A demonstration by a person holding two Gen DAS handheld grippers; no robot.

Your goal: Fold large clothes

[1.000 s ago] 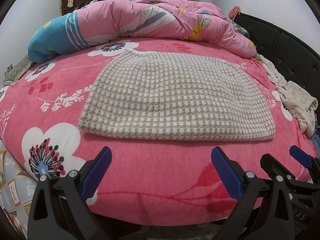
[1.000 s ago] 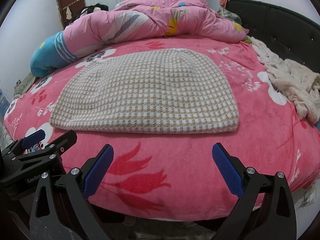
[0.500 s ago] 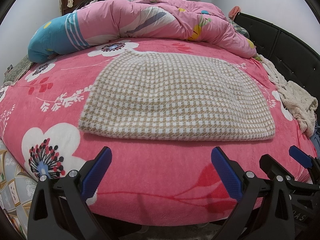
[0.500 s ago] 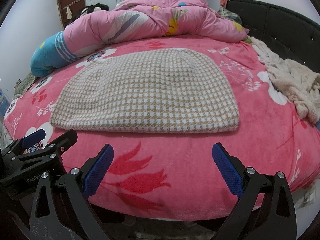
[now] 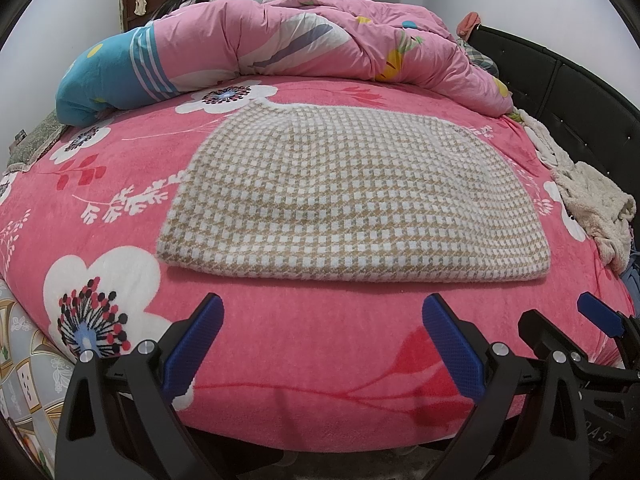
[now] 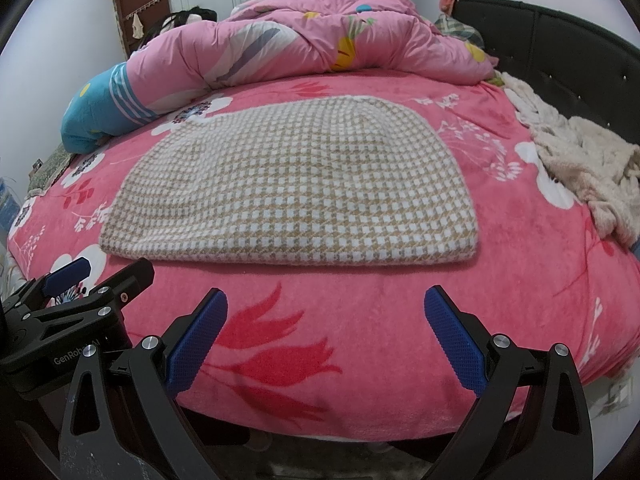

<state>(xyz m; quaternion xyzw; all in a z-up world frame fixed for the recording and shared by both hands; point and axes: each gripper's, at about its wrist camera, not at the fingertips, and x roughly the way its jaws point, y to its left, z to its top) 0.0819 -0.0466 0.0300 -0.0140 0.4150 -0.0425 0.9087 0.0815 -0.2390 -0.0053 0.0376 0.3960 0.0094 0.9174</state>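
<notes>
Lying flat on plush pink bedding [image 5: 100,184], fuzzy houndstooth knit [image 5: 352,204] faces both tongs, left tongs [image 5: 322,344] and right tongs [image 6: 326,340] gaping wide.

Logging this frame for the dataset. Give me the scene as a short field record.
surface: bed with pink floral blanket
garment: checked beige-and-white knit, lying flat, already folded
left tool: open, empty, at the near bed edge
right tool: open, empty, beside the left one
behind garment: bunched pink duvet
right side: cream fleece pile by the dark headboard
contact: neither tool touches the garment
</notes>
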